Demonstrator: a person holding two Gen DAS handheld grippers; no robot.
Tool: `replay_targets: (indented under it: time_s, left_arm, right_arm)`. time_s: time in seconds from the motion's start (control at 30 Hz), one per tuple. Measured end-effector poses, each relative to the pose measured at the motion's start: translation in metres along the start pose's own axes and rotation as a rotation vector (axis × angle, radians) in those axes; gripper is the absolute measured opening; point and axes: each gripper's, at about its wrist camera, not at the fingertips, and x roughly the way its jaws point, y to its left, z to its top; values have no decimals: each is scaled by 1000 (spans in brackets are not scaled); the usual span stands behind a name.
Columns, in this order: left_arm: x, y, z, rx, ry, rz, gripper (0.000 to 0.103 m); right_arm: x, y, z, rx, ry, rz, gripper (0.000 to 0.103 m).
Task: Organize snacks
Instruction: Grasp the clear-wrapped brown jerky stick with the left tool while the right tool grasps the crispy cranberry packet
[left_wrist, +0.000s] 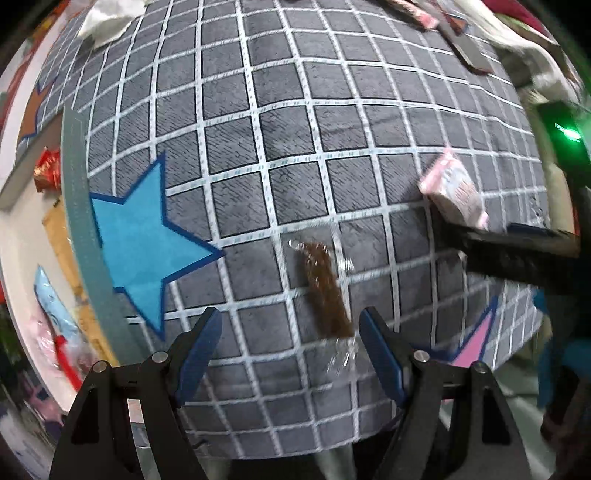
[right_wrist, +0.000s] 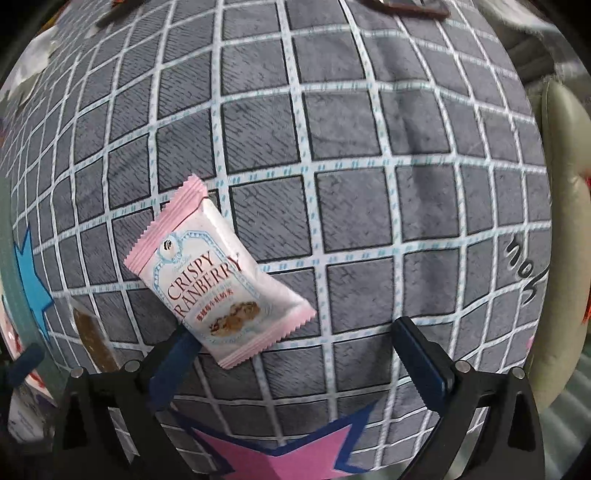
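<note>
A brown snack bar in clear wrap (left_wrist: 327, 291) lies on the grey checked cloth (left_wrist: 295, 147), just ahead of my left gripper (left_wrist: 291, 332), which is open and empty; the bar's near end lies between the fingertips. It also shows in the right wrist view (right_wrist: 92, 336). A pink and white Crispy Cranberry packet (right_wrist: 218, 280) leans against the left finger (right_wrist: 173, 354) of my right gripper (right_wrist: 291, 339), which is open wide. The same packet shows in the left wrist view (left_wrist: 456, 190), resting on the right gripper's dark finger.
A white tray (left_wrist: 26, 236) at the left edge holds red, blue and pink snack packs. Dark flat packets (left_wrist: 469, 48) lie at the far side of the cloth. A blue star (left_wrist: 144, 240) and a pink star (right_wrist: 280, 458) are printed on the cloth.
</note>
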Motion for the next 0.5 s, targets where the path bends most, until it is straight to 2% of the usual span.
replay_targets:
  time_s: [0.13, 0.23, 0.37, 0.5]
  left_arm:
    - [17, -4, 4, -87, -5, 49, 80]
    - [33, -5, -1, -126, 14, 50, 80]
    - [47, -2, -11, -179, 7, 16, 86]
    - [61, -5, -15, -163, 9, 27, 93]
  right_arm:
    - [5, 13, 10, -118, -25, -17, 102]
    - [17, 32, 16, -201, -29, -48, 102]
    - [29, 35, 21, -217, -17, -22, 103]
    - [26, 52, 46, -235, 16, -30, 103]
